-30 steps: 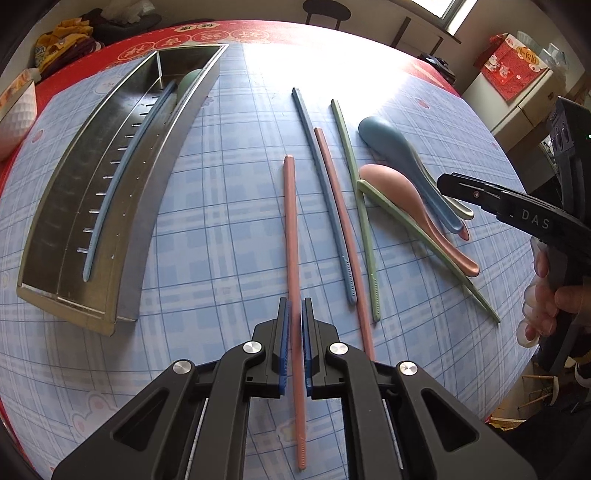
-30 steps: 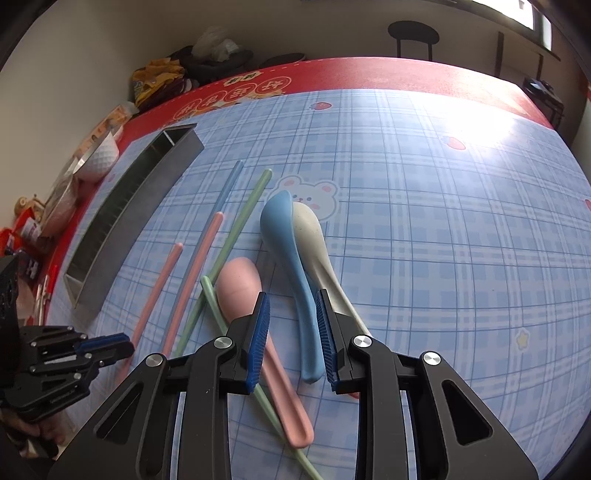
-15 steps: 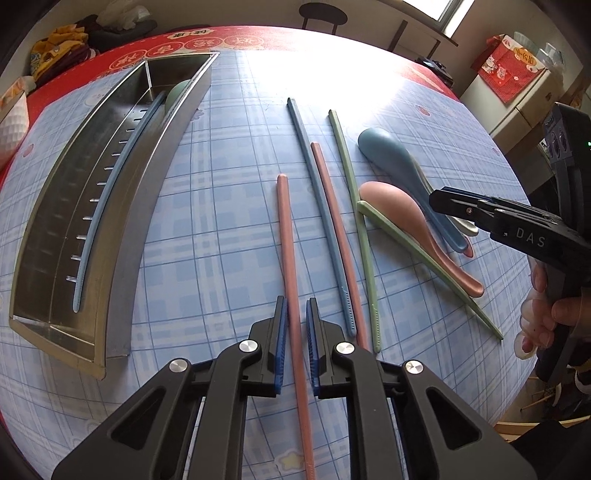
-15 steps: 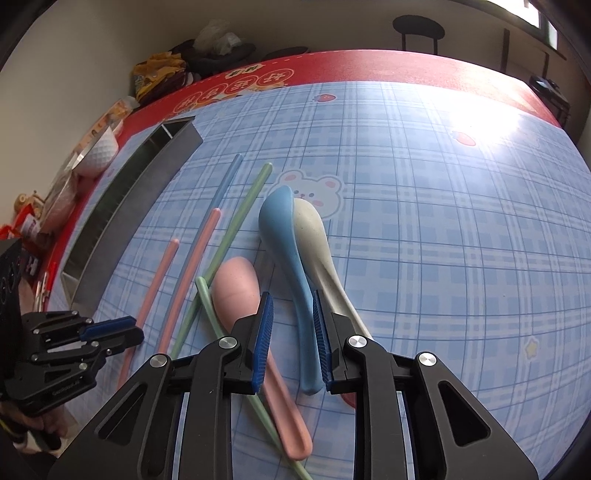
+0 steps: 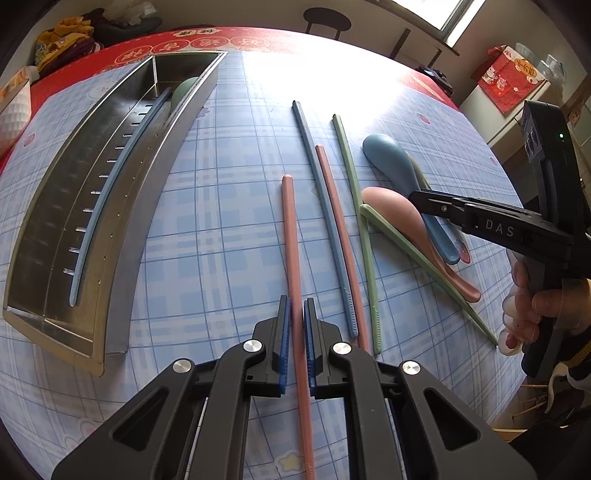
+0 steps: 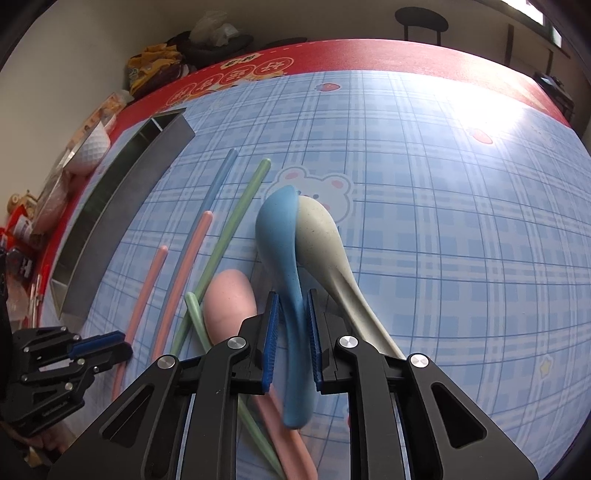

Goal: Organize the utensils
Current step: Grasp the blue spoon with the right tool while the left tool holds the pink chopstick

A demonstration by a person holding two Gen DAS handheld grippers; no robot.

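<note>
My left gripper [image 5: 297, 314] is shut on a pink chopstick [image 5: 290, 229] that runs forward between its pads. My right gripper [image 6: 291, 314] is shut on the handle of a blue spoon [image 6: 279, 236], which is tilted on its side against a beige spoon [image 6: 325, 243]. A pink spoon [image 6: 229, 299] lies to its left. A second pink chopstick [image 5: 340, 236], a blue chopstick [image 5: 321, 203] and two green chopsticks [image 5: 360, 221] lie on the table. A long steel tray [image 5: 122, 229] at left holds a blue chopstick [image 5: 110, 192] and a green spoon [image 5: 184, 90].
The table has a blue plaid cloth [image 6: 443, 221] with a red border. A white bowl [image 6: 90, 147] and packets stand beyond the tray at the left edge. A stool [image 5: 327, 20] and a red box [image 5: 509, 79] stand beyond the table.
My left gripper has slid forward along the pink chopstick and lifted its near part. My right gripper closed on the blue spoon's handle and tipped the spoon onto its side.
</note>
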